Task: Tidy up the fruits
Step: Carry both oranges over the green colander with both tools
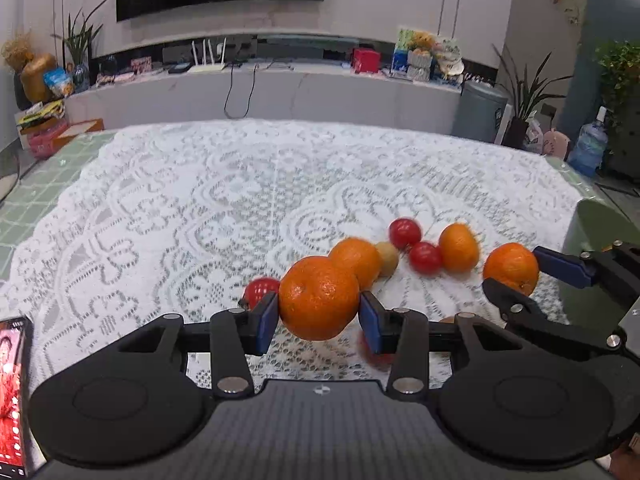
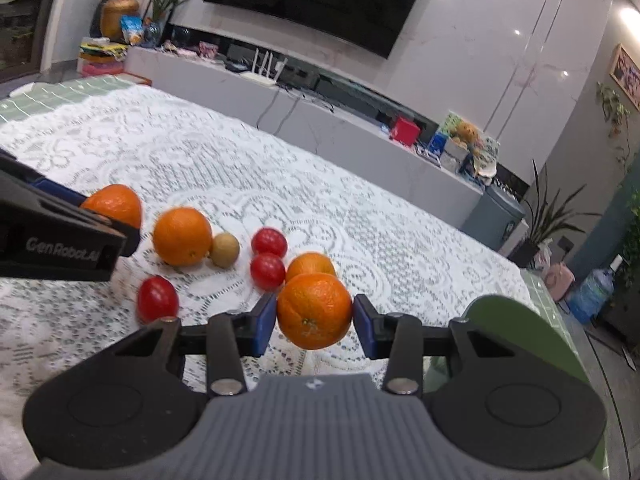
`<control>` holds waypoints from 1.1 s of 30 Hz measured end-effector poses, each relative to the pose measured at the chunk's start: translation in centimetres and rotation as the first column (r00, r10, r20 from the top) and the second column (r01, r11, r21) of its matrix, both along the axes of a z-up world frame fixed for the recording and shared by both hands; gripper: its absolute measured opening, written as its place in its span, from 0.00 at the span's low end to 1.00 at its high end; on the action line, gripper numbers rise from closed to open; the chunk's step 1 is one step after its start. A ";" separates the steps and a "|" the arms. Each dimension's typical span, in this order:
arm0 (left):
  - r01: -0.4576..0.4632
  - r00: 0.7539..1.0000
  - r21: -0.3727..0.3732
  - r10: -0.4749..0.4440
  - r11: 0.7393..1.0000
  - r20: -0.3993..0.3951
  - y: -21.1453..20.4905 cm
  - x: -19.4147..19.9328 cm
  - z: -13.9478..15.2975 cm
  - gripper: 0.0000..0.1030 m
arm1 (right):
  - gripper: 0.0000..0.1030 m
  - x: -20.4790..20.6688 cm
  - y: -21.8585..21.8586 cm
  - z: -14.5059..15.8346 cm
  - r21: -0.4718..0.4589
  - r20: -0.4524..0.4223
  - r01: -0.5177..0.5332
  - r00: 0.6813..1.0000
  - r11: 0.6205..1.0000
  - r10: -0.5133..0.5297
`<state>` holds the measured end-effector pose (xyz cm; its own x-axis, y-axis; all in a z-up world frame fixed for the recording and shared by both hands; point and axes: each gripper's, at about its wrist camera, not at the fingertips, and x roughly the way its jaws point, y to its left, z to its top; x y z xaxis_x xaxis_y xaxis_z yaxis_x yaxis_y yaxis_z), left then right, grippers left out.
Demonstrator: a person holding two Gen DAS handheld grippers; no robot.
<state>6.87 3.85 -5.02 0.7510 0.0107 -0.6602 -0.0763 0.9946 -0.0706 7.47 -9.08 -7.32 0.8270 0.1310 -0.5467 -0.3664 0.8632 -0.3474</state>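
Left wrist: orange (image 1: 319,298) between blue jaws (another orange (image 1: 511,267) opposite)

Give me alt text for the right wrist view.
The right tool grips an orange between its blue pads, above a lace tablecloth. Beyond lie two more oranges, three red tomatoes and a small brown fruit; the left tool holds another orange at left.

Your left tool (image 1: 319,317) is covering most of a red tomato (image 1: 260,289) behind its left pad, and another red fruit (image 1: 374,354) below its right pad is blurring into a smear. A phone (image 1: 14,388) is being cut off at the left edge. In the right wrist view, your left tool (image 2: 116,220) is hiding part of an orange (image 2: 116,204).
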 end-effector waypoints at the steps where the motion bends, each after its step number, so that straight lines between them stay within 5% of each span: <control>1: 0.005 1.000 0.003 -0.005 1.000 0.009 -0.1 -0.1 0.4 0.47 | 0.38 -0.3 -0.1 0.4 0.005 0.008 -0.008 1.000 1.000 0.008; 20: 0.225 0.970 -0.016 -0.222 0.974 0.093 -5.3 -2.6 5.3 0.47 | 0.38 -5.0 -9.1 6.7 0.166 0.032 0.034 0.999 0.985 -0.040; 25: 0.332 0.939 -0.025 -0.327 0.943 0.104 -7.6 -2.2 6.0 0.47 | 0.38 -5.1 -12.6 7.9 0.224 -0.003 0.105 0.994 0.969 -0.108; 33: 0.515 0.855 0.004 -0.515 0.857 0.060 -12.7 -0.1 6.5 0.47 | 0.38 -4.2 -18.7 7.2 0.288 -0.153 0.246 0.966 0.926 -0.209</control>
<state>6.75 -8.90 1.49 0.6830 -0.3952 -0.6143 0.4510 0.8897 -0.0710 3.23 -27.76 -0.12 0.7861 0.1211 -0.6061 -0.1703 0.9851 -0.0240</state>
